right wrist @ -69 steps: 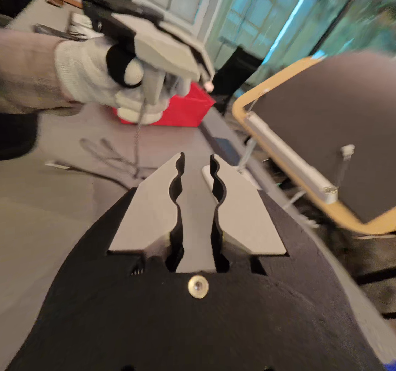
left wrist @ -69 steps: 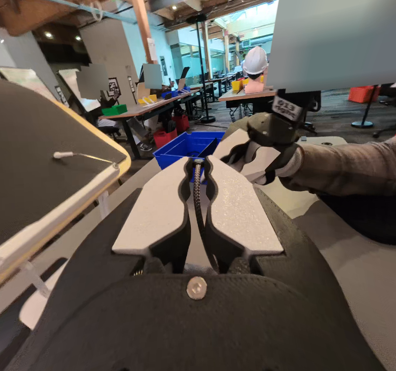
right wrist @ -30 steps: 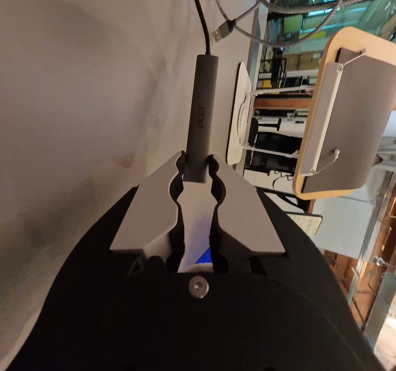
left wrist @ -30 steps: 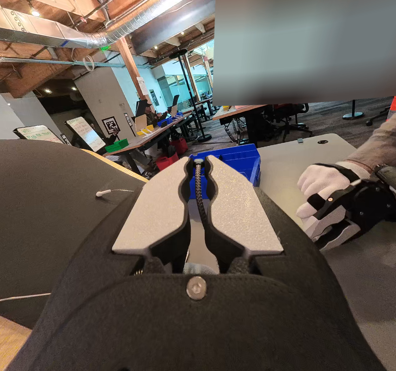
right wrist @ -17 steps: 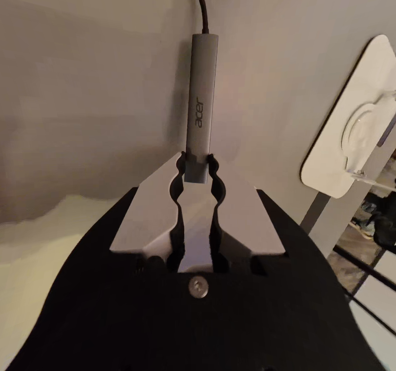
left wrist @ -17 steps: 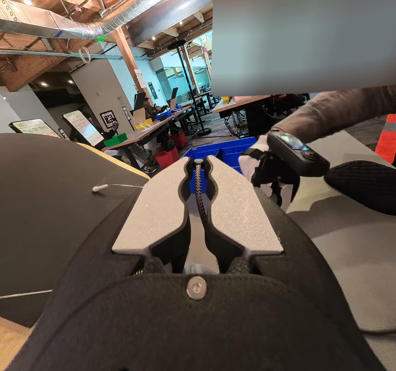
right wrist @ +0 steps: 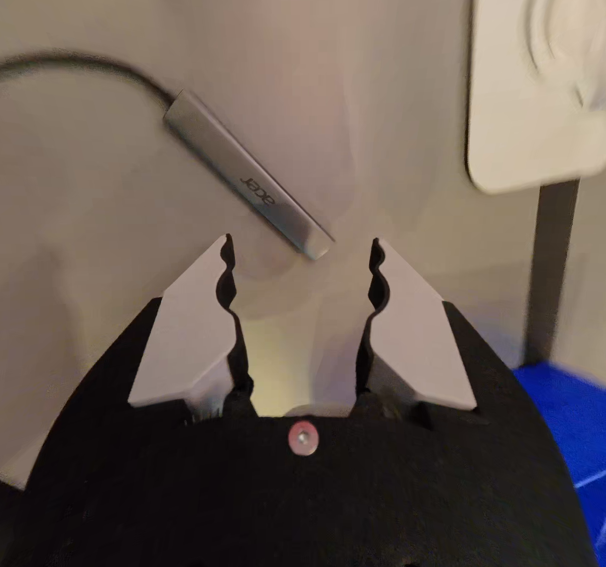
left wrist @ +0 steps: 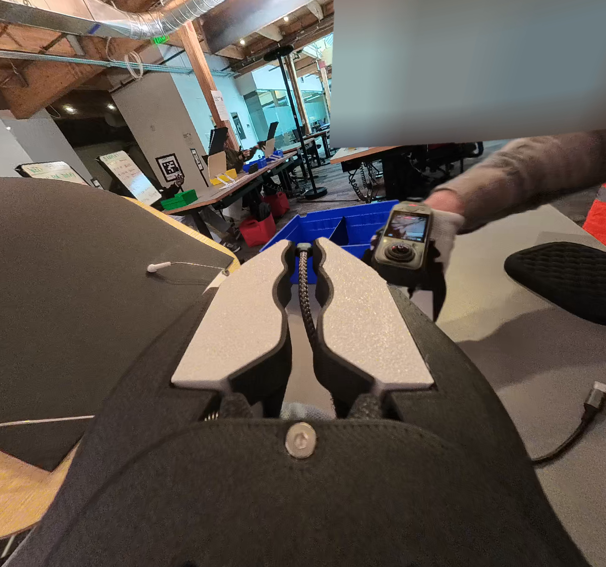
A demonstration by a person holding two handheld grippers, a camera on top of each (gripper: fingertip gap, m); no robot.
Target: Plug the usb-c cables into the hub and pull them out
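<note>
Since 0.6 s ago the right gripper (right wrist: 301, 240) has let go of the slim grey metal hub (right wrist: 246, 174) and opened wide; the hub, then straight and pinched at its near end, now lies slanted on the grey table (right wrist: 360, 76), apart from both fingers, its near end just ahead of the gap and nearer the right fingertip. The hub's own dark lead curves off toward the left. The left gripper (left wrist: 302, 245) is unchanged, closed narrow on the black braided usb-c cable (left wrist: 305, 292), its plug held at the fingertips and raised off the table. A second dark cable plug (left wrist: 595, 398) lies loose on the table at right.

Step, as judged: re-gripping the hub before plugging. Next move calls for turning the right gripper to match the hub's slant, closing on it, then bringing the held plug to a port.
</note>
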